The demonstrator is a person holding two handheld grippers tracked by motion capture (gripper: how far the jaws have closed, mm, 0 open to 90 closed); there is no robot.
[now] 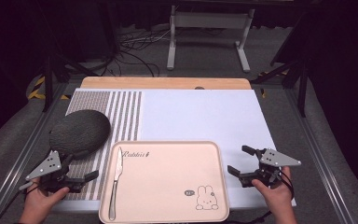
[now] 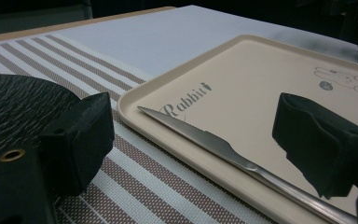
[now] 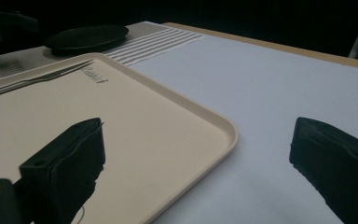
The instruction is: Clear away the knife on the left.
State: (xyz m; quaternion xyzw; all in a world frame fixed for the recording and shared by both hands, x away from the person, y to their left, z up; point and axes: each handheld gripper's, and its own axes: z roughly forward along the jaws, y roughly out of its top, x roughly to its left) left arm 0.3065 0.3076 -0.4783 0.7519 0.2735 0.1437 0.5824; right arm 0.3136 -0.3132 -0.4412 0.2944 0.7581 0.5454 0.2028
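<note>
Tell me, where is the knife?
In the high view, the knife lies along the left edge of the beige tray, blade pointing away, near the left gripper.

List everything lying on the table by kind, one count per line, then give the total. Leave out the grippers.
Tray: 1
Table knife: 1, lying along the tray's left edge
Dark oval plate: 1
Striped placemat: 1
White mat: 1
Total: 5

Black two-jaw bodies, blocky squared pads, grey three-cornered plates dotted with small holes on top, a brass-ringed screw hole near one jaw, thin trailing black cables.
</note>
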